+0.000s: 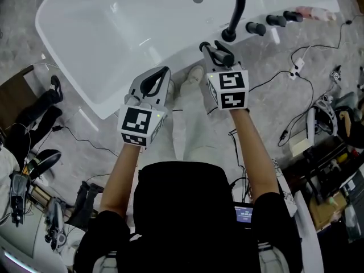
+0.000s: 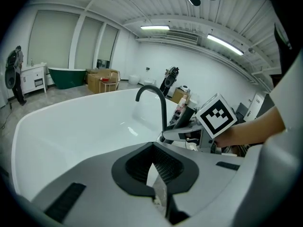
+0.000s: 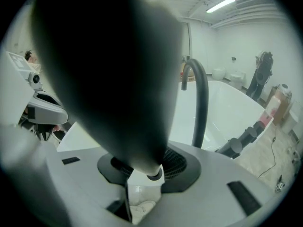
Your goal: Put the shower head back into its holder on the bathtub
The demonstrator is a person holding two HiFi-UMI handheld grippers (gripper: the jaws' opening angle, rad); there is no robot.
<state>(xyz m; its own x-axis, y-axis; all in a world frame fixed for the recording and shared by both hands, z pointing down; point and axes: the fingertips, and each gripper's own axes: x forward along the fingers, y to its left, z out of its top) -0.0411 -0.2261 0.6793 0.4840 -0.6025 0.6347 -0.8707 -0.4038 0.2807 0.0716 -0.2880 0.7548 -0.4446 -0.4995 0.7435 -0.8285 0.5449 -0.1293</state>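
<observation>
The shower head [image 3: 109, 74] is clamped in the right gripper [image 1: 216, 53] at the bathtub [image 1: 114, 33] rim.

Dark and close, it fills much of the right gripper view, and the jaws stand fairly wide around its handle. It is just beside the black faucet [image 1: 238, 10] (a row of black knobs [image 1: 276, 20] runs along the rim further right). The left gripper [image 1: 161, 75] hangs near the tub's outer edge, its jaws together and holding nothing.
</observation>
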